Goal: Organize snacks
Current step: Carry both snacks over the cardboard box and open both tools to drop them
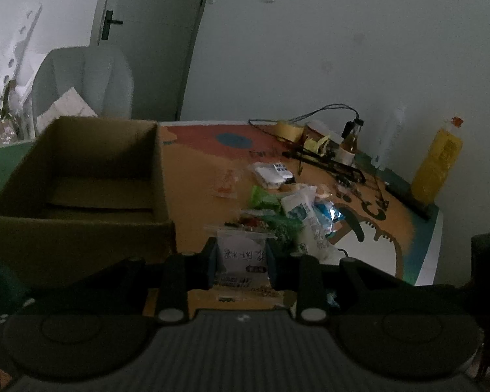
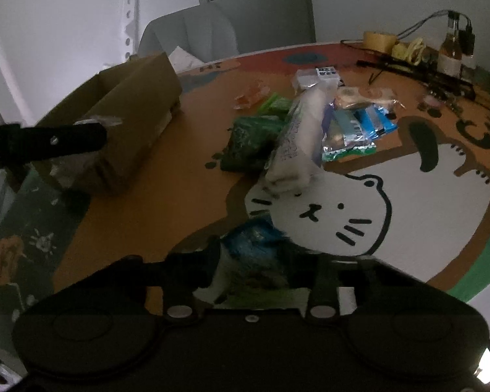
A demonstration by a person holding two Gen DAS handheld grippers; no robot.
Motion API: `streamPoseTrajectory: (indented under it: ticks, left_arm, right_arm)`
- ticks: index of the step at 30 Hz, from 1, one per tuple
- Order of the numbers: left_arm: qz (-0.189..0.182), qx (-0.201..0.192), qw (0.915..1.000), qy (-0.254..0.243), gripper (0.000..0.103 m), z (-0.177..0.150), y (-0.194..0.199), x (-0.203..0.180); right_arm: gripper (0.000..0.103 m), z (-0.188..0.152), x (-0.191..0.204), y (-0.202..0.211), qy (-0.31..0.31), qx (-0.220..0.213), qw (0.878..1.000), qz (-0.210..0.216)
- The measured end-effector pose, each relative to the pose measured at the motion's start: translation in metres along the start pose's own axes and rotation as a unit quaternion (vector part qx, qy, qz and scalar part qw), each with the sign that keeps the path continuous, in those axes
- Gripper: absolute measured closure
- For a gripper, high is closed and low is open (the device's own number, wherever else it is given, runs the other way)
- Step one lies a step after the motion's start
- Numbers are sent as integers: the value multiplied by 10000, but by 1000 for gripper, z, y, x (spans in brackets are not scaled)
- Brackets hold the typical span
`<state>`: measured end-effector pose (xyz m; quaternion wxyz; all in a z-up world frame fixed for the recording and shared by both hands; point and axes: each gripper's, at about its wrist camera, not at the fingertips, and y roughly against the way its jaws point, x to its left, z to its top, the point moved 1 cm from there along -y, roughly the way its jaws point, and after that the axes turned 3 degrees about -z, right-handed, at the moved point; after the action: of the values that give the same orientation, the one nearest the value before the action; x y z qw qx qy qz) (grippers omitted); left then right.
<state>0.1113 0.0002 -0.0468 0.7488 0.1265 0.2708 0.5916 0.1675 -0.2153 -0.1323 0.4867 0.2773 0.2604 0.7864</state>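
The table (image 2: pixel 408 215) wears a printed cover, mostly orange, with a big white cartoon cat face and dark lettering too broken up to read. On its left stands an open cardboard box (image 1: pixel 81 176), brown, only flat card showing on its floor. Right of the box lies a heap of snacks (image 2: pixel 310 121): a tall white packet (image 2: pixel 294 140) with blue print, a dark green bag (image 2: pixel 248 143), blue wrappers, a clear pouch; none of the print is legible. At the far edge stand a yellow bottle (image 1: pixel 437 166) and a tape roll (image 1: pixel 289 129).

The left gripper (image 1: pixel 241 258) is clamped on a white sachet (image 1: pixel 240 254) bearing handwritten-style Chinese characters, held just right of the box's near corner. The right gripper (image 2: pixel 254 271) grips a blue-and-green packet (image 2: pixel 254 248) low over the cat drawing.
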Motion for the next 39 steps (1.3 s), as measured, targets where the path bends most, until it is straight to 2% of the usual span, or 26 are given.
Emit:
streamPoseTrajectory:
  ticks: [8,21,39]
  left_arm:
    - [125,-244,9996,42,74,12,20,11]
    - [454,-499,9976,149,74,33,32,37]
    - [864,-509,9942,392,74,55,30,94]
  right_arm:
    - [72,20,9,13,-38,-369,9993,49]
    - [72,62,37,15,113,-820,9962,277]
    - [72,112,85,-4,307,-1093,9902,816]
